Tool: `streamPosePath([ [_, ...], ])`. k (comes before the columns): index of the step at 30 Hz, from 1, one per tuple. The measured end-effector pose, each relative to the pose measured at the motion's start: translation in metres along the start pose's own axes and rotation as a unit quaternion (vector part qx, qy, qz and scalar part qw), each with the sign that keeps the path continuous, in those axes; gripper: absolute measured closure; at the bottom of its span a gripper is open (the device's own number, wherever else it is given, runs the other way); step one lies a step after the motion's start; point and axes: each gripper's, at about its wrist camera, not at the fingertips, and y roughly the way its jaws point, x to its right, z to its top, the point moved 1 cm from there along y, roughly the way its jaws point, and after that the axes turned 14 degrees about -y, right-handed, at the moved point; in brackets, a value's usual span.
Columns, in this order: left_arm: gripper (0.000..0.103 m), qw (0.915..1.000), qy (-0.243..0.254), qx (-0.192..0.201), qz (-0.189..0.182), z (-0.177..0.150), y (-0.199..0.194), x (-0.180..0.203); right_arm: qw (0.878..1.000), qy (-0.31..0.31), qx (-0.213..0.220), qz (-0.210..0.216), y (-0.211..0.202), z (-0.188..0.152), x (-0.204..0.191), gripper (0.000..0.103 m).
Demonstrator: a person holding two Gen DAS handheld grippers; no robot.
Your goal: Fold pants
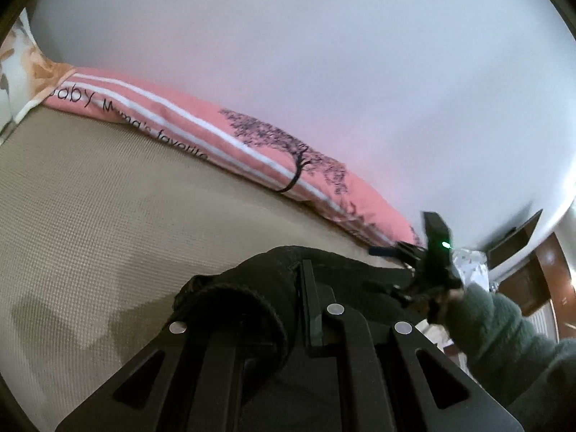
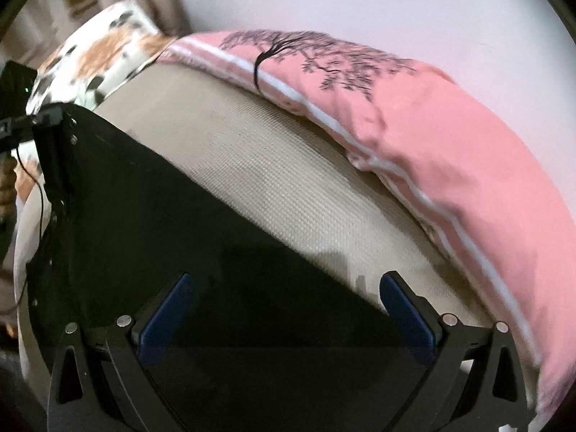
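Observation:
The black pants (image 2: pixel 151 216) lie spread on a beige textured bed surface (image 2: pixel 280 165). My right gripper (image 2: pixel 286 288) is open, its blue pads (image 2: pixel 169 309) set wide apart just above the pants' near part. My left gripper (image 1: pixel 306 277) is shut on a bunched edge of the pants (image 1: pixel 252 288), which drapes over its fingers. In the left wrist view the right gripper (image 1: pixel 432 262) shows at the right, held by a hand in a grey-green sleeve. The left gripper also shows in the right wrist view (image 2: pixel 43 122), at the pants' far left corner.
A long pink pillow (image 1: pixel 216 133) with white stripes and a black tree print lies along the bed's far edge, also seen in the right wrist view (image 2: pixel 450 136). A floral pillow (image 2: pixel 100 61) sits at its left end. A white wall stands behind. Wooden furniture (image 1: pixel 532 277) is at the right.

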Motion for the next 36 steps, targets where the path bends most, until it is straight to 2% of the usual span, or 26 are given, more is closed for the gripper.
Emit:
streamPosePath([
  [2, 0.094, 1.0000, 0.003, 0.004, -0.005, -0.002, -0.006, 0.002, 0.999, -0.026, -0.016, 0.025, 0.009, 0.008, 0.003, 0.004],
  [4, 0.094, 0.9998, 0.001, 0.012, -0.014, -0.005, -0.012, 0.003, 0.998, -0.041, -0.023, 0.049, 0.012, 0.010, 0.004, 0.012],
  [5, 0.094, 0.9995, -0.006, 0.017, -0.024, -0.006, -0.015, 0.002, 0.996, -0.053, -0.029, 0.064, 0.014, 0.011, 0.004, 0.021],
  [6, 0.094, 0.9994, -0.009, 0.019, -0.027, -0.006, -0.017, 0.001, 0.995, -0.061, -0.033, 0.071, 0.015, 0.012, 0.005, 0.026],
  [8, 0.094, 0.9994, -0.013, 0.021, -0.023, -0.005, -0.016, 0.001, 0.992, -0.080, -0.043, 0.087, 0.018, 0.010, 0.005, 0.031],
  [11, 0.094, 0.9995, -0.018, 0.020, -0.019, -0.004, -0.016, 0.000, 0.989, -0.082, -0.057, 0.108, 0.021, 0.004, 0.011, 0.044],
  [17, 0.094, 0.9997, -0.016, 0.014, -0.010, 0.000, -0.014, 0.002, 0.987, -0.086, -0.075, 0.109, 0.020, -0.014, 0.024, 0.052],
  [20, 0.094, 0.9998, -0.016, 0.012, -0.004, -0.001, -0.016, 0.002, 0.987, -0.082, -0.085, 0.105, 0.022, -0.024, 0.032, 0.058],
  [21, 0.094, 0.9998, -0.016, 0.012, -0.004, 0.000, -0.017, 0.002, 0.988, -0.084, -0.087, 0.099, 0.021, -0.028, 0.034, 0.064],
  [25, 0.094, 0.9998, -0.018, 0.011, 0.005, 0.001, -0.013, 0.000, 0.989, -0.077, -0.085, 0.091, 0.018, -0.035, 0.038, 0.075],
  [27, 0.094, 0.9997, -0.018, 0.009, 0.012, 0.001, -0.011, -0.001, 0.991, -0.071, -0.084, 0.082, 0.017, -0.035, 0.035, 0.086],
  [30, 0.094, 0.9993, -0.008, 0.011, 0.036, 0.002, -0.006, -0.001, 0.994, -0.063, -0.066, 0.051, 0.007, -0.038, 0.023, 0.092],
  [36, 0.094, 0.9966, 0.016, 0.014, 0.080, 0.003, -0.002, -0.003, 0.999, -0.030, -0.017, -0.014, -0.035, -0.050, -0.003, 0.094],
])
